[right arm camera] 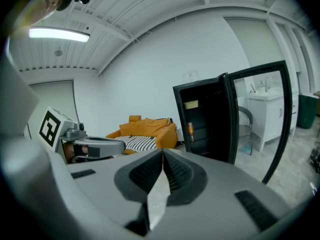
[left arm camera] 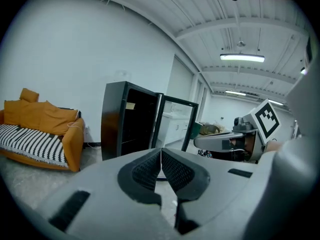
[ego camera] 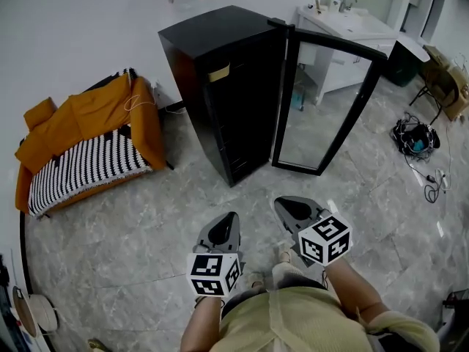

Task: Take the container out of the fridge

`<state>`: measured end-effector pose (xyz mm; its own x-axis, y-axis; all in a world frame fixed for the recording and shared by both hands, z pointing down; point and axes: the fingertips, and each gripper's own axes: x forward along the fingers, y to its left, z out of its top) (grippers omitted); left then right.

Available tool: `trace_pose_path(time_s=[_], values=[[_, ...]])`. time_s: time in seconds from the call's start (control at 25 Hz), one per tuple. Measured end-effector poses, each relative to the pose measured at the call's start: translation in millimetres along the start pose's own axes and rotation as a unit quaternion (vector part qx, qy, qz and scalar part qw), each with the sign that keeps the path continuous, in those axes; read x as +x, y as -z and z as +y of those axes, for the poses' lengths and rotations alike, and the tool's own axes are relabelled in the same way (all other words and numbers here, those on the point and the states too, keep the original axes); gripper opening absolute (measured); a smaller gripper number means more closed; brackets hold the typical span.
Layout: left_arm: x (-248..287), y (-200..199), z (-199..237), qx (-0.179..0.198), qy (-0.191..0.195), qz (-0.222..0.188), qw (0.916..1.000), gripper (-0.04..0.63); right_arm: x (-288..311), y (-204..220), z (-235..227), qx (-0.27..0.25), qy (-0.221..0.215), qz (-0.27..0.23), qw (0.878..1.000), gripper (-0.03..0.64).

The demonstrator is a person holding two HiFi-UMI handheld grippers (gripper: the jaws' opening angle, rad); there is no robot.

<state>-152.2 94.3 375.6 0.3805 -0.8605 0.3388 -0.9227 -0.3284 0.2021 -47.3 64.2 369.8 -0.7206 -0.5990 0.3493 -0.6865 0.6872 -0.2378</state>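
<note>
Pale yellow container [ego camera: 218,72] high up inside the black fridge [ego camera: 212,39], with the glass door [ego camera: 326,105] swung wide open beside the fridge. Well short of the fridge, over the floor [ego camera: 146,226]: left tool [ego camera: 229,218] and right tool [ego camera: 286,205], both pinched fully shut and holding nothing (pads [right arm camera: 147,174] meeting at the tips). Probably risky to reach in unopened: likely to nudge the container deeper or tip it, or to clip the door's edge.
</note>
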Motion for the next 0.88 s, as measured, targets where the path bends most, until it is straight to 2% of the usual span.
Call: trace_pose_path(time_s=[0.52,0.88], values=[[88.3,-37.3,-14.4,0.0,-0.027,-0.01,0.9996,0.026,24.4,-36.9,-76.6,-0.021,-0.039,0.005,0.999,0.029],[123.0,-48.1,-25.8,0.001,-0.043,-0.006,0.999,0.026,29.6,-48.2,-113.0,-0.022,-0.061,0.009,0.998,0.029]])
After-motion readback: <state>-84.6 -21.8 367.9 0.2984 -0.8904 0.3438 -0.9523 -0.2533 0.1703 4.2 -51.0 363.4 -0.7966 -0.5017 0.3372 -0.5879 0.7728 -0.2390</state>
